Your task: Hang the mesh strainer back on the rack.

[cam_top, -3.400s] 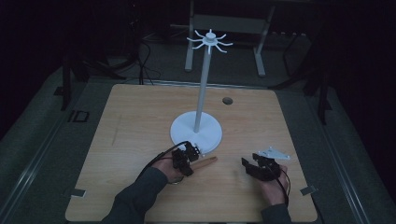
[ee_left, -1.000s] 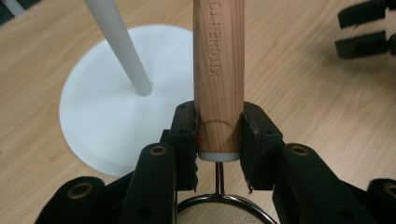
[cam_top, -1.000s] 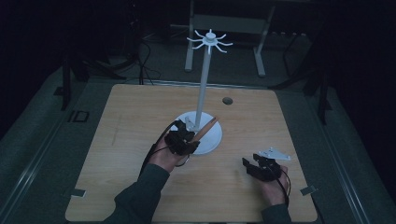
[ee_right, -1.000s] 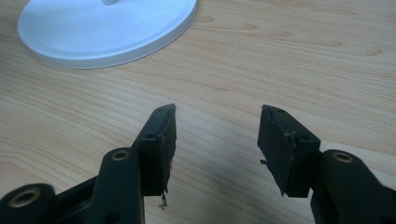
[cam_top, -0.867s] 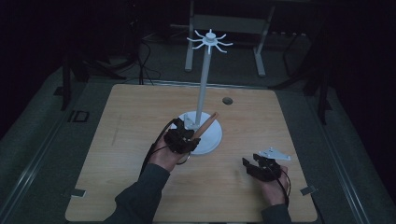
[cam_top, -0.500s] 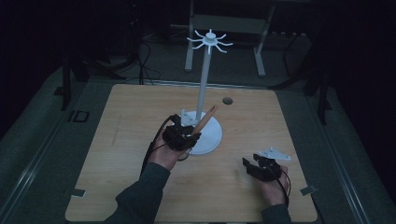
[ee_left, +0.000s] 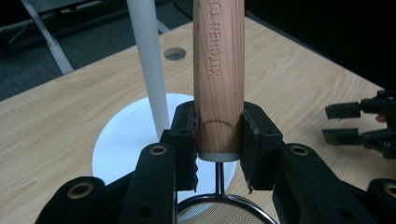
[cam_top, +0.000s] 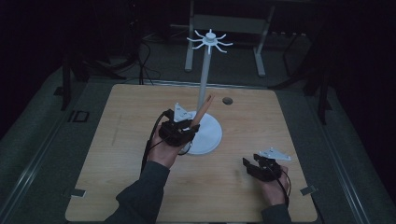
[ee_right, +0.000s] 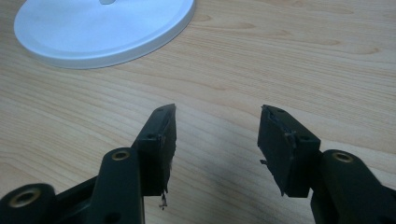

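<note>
Left gripper (ee_left: 218, 140) clamps strainer's wooden handle (ee_left: 218, 70) beside stand pole (ee_left: 148, 60); handle may strike it. Right gripper (ee_right: 217, 135) gapes empty.

A light brown wooden handle (ee_left: 218, 74) with the words KITCHEN TO pressed into it is held between the black jaws of the left gripper (ee_left: 218, 140). Below it, a silver mesh strainer (ee_left: 224, 212) is seen. The stand (cam_top: 204, 88) is white, with a round white base (ee_right: 102, 28). The table (cam_top: 126, 126) is pale wood with a fine grain. The right gripper (ee_right: 215, 144) is black with brass-coloured rivets.
</note>
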